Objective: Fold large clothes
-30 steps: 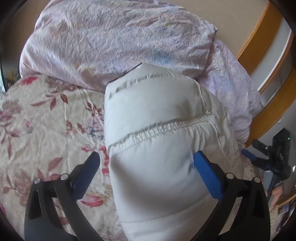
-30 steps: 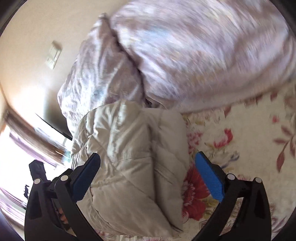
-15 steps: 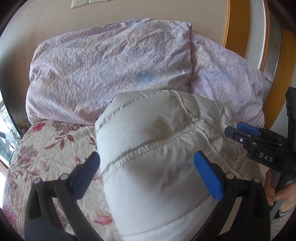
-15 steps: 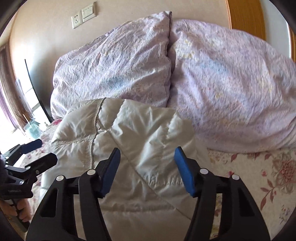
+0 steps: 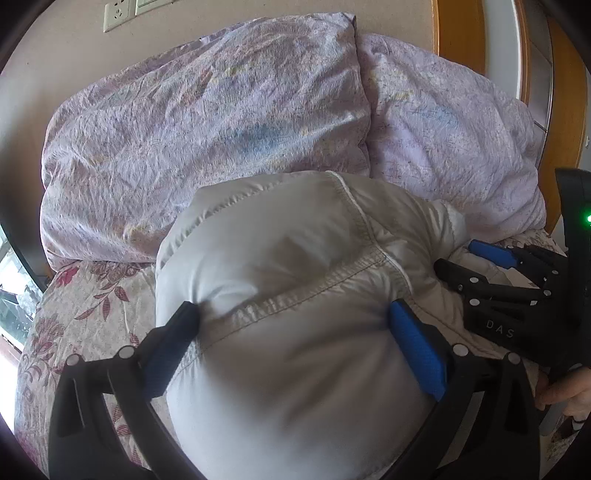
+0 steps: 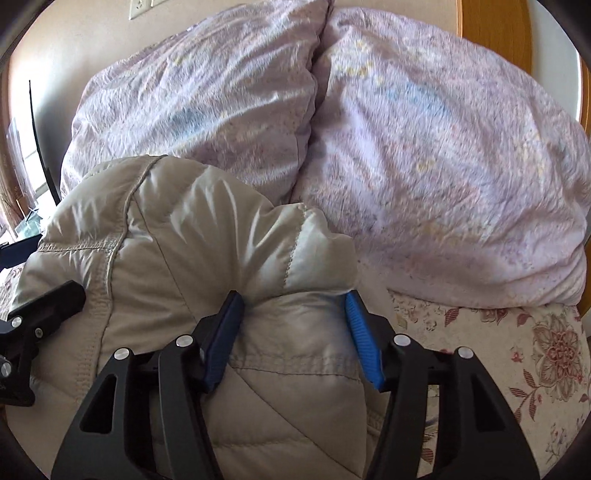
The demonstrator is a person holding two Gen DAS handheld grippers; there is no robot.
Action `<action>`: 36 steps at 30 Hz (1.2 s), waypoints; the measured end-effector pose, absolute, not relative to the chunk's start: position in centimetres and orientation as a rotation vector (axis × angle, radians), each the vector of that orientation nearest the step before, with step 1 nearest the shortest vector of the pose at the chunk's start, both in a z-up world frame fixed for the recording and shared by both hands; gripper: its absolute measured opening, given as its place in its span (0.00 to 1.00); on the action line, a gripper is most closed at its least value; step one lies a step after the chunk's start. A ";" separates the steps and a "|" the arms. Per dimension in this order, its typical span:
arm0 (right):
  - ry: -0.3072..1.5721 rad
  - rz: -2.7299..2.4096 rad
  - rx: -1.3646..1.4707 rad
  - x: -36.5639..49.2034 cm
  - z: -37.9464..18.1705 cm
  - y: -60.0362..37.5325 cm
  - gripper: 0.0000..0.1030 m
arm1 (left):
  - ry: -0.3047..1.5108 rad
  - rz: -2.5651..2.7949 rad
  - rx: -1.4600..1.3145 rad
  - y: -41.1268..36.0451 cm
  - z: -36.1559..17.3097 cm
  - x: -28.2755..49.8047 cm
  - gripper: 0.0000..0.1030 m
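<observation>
A puffy off-white quilted jacket lies bundled on the floral bedspread, up against the pillows. My left gripper has its blue-padded jaws pressed into both sides of the jacket's left bulge. My right gripper is closed tighter on the jacket's right part, pinching a fold between its pads. The right gripper shows at the right of the left wrist view. The left gripper shows at the left edge of the right wrist view.
Two lilac pillows lean on the wall behind the jacket. The floral bedspread runs to both sides. A wooden headboard or frame stands at the right. Wall sockets sit above the pillows.
Both grippers have moved in over the jacket and closed on it. The right jaws narrowed first, then the left jaws squeezed the bulge.
</observation>
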State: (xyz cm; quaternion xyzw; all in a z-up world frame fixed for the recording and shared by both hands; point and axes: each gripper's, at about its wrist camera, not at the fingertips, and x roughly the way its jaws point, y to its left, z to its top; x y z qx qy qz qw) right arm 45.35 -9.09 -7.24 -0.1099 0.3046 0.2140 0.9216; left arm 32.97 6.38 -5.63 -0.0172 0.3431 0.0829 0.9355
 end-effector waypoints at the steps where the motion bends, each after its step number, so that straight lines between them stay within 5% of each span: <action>1: 0.632 0.443 -0.219 45.7 -7.5 -9.2 0.61 | 0.702 0.174 -0.034 6.3 -5.9 33.1 0.98; 20: 0.632 0.420 -0.172 46.7 -10.0 -10.1 0.68 | 0.651 0.266 0.045 5.0 -8.0 34.1 0.98; 28: 0.571 0.543 -0.093 38.5 -6.4 -14.8 0.62 | 0.607 0.182 -0.002 6.3 -5.7 27.1 0.98; 36: 0.642 0.528 -0.191 36.1 -10.0 -13.1 0.61 | 0.642 0.151 0.016 6.2 -8.2 26.8 0.98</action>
